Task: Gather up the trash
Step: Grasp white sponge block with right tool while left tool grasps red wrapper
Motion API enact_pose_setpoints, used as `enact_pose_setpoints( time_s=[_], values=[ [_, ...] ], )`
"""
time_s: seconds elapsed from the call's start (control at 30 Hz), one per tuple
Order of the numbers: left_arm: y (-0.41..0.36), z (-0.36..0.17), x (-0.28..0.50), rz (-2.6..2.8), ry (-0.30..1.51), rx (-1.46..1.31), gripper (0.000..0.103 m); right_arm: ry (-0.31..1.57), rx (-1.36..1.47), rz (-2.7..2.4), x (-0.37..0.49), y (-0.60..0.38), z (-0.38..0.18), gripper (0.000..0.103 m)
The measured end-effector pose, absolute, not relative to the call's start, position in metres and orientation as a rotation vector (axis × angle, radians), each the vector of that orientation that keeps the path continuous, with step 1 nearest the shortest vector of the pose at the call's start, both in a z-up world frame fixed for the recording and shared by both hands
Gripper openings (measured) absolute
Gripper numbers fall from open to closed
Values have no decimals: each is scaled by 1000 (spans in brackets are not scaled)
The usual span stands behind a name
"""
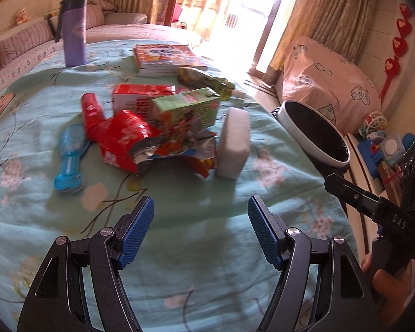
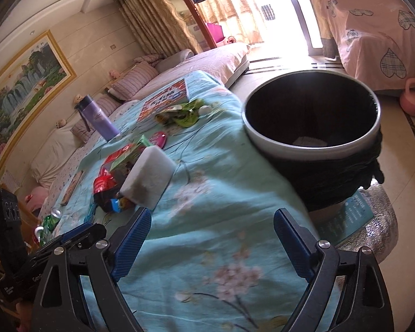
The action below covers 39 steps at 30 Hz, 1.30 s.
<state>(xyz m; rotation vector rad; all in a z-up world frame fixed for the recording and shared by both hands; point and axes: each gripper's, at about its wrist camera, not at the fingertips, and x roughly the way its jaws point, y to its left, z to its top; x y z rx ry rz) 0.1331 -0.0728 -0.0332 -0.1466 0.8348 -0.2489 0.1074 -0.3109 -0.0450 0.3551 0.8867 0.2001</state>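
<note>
A heap of trash lies on the teal flowered cloth (image 1: 196, 249): a torn red wrapper (image 1: 119, 141), a red-and-white carton (image 1: 135, 96), a green carton (image 1: 188, 108), a white foam block (image 1: 233, 144) and a green wrapper (image 1: 204, 78). The bin (image 2: 312, 127), lined with a black bag, stands at the table's right edge with something white at its bottom. My left gripper (image 1: 200, 215) is open and empty, short of the heap. Over the cloth near the bin, my right gripper (image 2: 211, 229) is open with nothing between its fingers. The foam block (image 2: 148, 177) lies ahead of its left finger.
A purple flask (image 1: 74, 31) stands at the back left, with a stack of books (image 1: 166, 58) behind the heap and a blue plastic brush (image 1: 69, 160) to its left. A covered sofa (image 1: 69, 30) runs behind the table. Toys (image 1: 384, 144) crowd a shelf at the right.
</note>
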Motion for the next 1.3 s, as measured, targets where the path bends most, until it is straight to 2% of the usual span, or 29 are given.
enact_pose_setpoints(
  time_s=[0.6, 0.83, 0.97, 1.03, 1.07, 1.1, 1.17, 1.2, 1.3],
  values=[
    [-16, -39, 152, -111, 820, -208, 72, 901, 296, 295, 129, -246, -46, 91],
    [-12, -37, 174, -85, 798, -183, 71, 904, 297, 313, 151, -228, -47, 82],
    [-13, -46, 187, -90, 825, -178, 57, 918, 291, 318, 165, -220, -52, 78],
    [-13, -50, 192, -99, 845, -179, 44, 930, 291, 321, 173, -216, -56, 75],
    [-14, -53, 194, -113, 856, -180, 31, 937, 290, 322, 176, -214, -59, 74],
    [-15, -55, 195, -121, 864, -180, 23, 945, 291, 325, 179, -213, -62, 71],
    [-15, -55, 193, -118, 862, -178, 15, 967, 289, 330, 185, -208, -69, 57],
    [-14, -55, 192, -119, 859, -182, 13, 975, 286, 335, 186, -207, -72, 45],
    [-9, -50, 186, -106, 844, -194, 10, 953, 262, 342, 179, -205, -69, 38]
  ],
)
